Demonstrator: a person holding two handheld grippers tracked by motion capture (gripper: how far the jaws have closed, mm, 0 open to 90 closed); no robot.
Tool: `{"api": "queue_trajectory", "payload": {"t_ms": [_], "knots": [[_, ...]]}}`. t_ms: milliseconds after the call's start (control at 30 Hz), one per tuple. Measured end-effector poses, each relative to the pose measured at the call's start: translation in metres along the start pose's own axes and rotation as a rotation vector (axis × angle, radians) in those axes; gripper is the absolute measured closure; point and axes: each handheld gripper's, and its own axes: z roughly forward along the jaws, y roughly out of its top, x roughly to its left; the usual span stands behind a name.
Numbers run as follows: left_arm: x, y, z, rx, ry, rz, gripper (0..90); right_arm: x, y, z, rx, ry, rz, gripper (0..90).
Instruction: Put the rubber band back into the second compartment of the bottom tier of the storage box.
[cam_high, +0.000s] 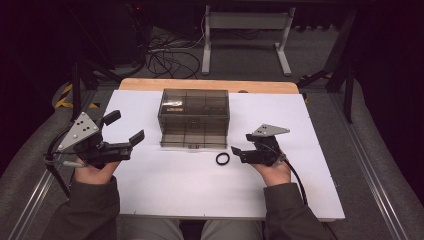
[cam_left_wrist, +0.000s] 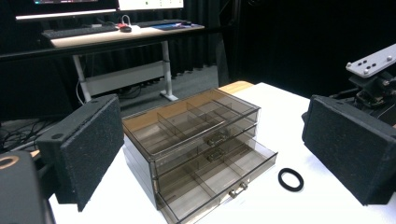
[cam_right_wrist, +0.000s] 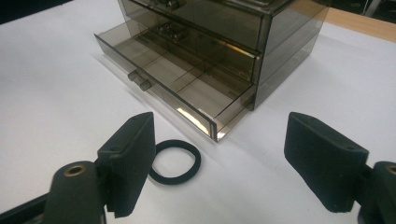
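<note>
A smoky see-through drawer box (cam_high: 194, 117) (cam_left_wrist: 196, 135) (cam_right_wrist: 280, 32) stands mid-table. Its bottom drawer (cam_left_wrist: 219, 179) (cam_right_wrist: 177, 88) is pulled partly out, and its compartments look empty. Just in front of that drawer, a black ring (cam_high: 222, 159) (cam_left_wrist: 290, 179) (cam_right_wrist: 174, 161) lies flat on the white table top (cam_high: 175, 185). My left gripper (cam_high: 125, 128) (cam_left_wrist: 217, 140) is held left of the box, open and holding nothing. At the right of the ring my right gripper (cam_high: 241, 143) (cam_right_wrist: 227, 158) is open too, with one pad (cam_right_wrist: 133, 158) close beside the ring.
A wooden strip (cam_high: 207, 85) marks the table's far edge. Beyond it, a frame with white legs (cam_high: 245, 35) and a tangle of cables (cam_high: 170, 57) are on the floor. The left gripper view also shows a desk with a keyboard (cam_left_wrist: 121, 32).
</note>
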Motion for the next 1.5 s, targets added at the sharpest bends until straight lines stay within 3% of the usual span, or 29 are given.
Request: {"api": "queue_trajectory", "payload": {"t_ms": [700, 1133, 1500], "knots": [[0.001, -0.001, 0.001, 0.004, 0.001, -0.004, 6.3, 0.013, -0.01, 0.031, 0.092, 0.047, -0.055, 24.1], [0.002, -0.002, 0.001, 0.011, -0.004, -0.001, 6.4, 0.021, -0.018, 0.049, 0.173, 0.072, -0.098, 27.9], [0.002, -0.002, 0.001, 0.013, -0.001, -0.002, 6.6, 0.026, -0.021, 0.059, 0.192, 0.071, -0.123, 28.5]]}}
